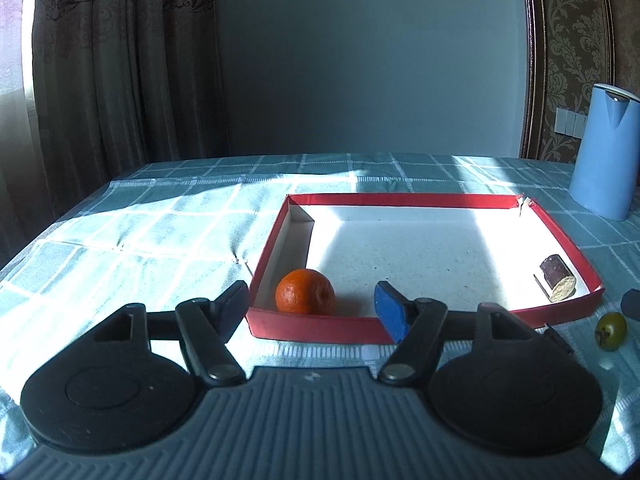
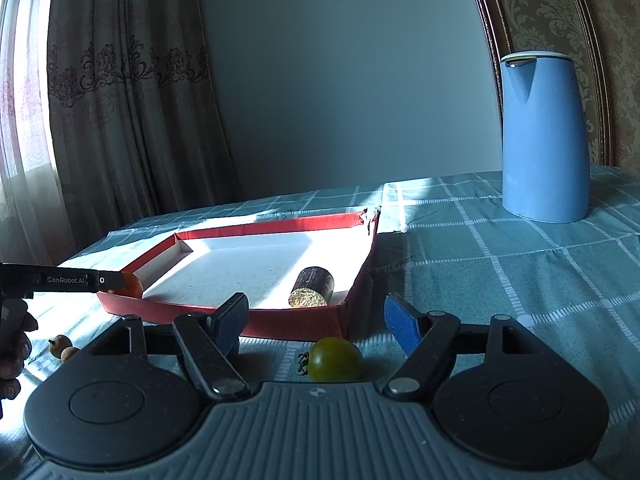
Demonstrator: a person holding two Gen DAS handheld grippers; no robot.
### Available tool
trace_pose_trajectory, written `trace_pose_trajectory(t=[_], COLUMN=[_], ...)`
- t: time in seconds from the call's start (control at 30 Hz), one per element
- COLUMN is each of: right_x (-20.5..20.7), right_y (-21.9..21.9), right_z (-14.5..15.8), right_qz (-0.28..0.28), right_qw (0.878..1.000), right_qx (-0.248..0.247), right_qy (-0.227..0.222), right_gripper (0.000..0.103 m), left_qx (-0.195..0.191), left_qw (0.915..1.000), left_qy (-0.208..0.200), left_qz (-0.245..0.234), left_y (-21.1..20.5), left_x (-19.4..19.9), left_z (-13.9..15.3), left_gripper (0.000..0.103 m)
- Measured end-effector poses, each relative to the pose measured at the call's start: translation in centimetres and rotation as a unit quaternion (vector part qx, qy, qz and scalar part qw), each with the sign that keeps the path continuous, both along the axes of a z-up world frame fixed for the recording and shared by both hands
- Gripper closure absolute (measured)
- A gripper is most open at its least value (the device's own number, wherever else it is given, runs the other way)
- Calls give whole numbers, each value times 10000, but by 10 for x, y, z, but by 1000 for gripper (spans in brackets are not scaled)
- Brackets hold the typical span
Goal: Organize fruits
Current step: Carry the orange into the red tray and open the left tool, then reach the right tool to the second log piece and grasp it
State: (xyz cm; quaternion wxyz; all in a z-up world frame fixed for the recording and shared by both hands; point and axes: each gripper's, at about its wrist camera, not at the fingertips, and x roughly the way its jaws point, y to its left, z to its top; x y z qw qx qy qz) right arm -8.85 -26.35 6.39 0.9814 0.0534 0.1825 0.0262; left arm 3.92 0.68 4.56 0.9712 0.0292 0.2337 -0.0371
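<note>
A shallow red box (image 1: 320, 326) with a white floor lies on the checked tablecloth; it also shows in the right wrist view (image 2: 280, 318). An orange tangerine (image 1: 305, 291) sits in its near left corner, and a dark cut sugarcane piece (image 1: 557, 282) (image 2: 313, 287) lies at its right side. My left gripper (image 1: 314, 306) is open, its jaws wide apart astride the box's near wall, the tangerine between them untouched. My right gripper (image 2: 316, 320) is open and empty, with a green tomato (image 2: 335, 359) on the cloth between its fingers, outside the box.
A tall blue kettle (image 2: 544, 136) stands at the back right of the table. Two small brown fruits (image 2: 64, 349) lie on the cloth left of the right gripper. Curtains hang behind the table's far left edge.
</note>
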Motion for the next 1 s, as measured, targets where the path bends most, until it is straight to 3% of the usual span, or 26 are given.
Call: trace_pose_trajectory(t=[0.03, 0.27, 0.47, 0.63, 0.73, 0.8, 1.0], right_x=[1, 0, 0, 3, 9, 18, 35], right_y=[0, 3, 23, 56, 69, 74, 73], right_z=[0, -1, -3, -5, -7, -10, -17], right_qz=[11, 326, 508, 858, 987, 1017, 930], right_qw=[10000, 9991, 9984, 9937, 9906, 9889, 9870], right_qx=[11, 221, -133, -668, -840, -889, -822], right_qy=[28, 176, 206, 274, 426, 621, 1020], right_gripper=[28, 28, 28, 29, 34, 43, 50], left_qx=[-103, -282, -666, -703, -699, -646, -609], left_qw=[9999, 9962, 9904, 9891, 9881, 9880, 9876], left_qy=[-124, -427, -554, -624, -822, -885, -903], left_qz=[50, 711, 1073, 1136, 1101, 1093, 1129], left_y=[6, 42, 66, 69, 68, 65, 63], left_x=[-12, -52, -57, -63, -72, -74, -72], left_z=[4, -7, -17, -18, -16, -16, -16], left_gripper=[22, 3, 0, 0, 0, 0, 0])
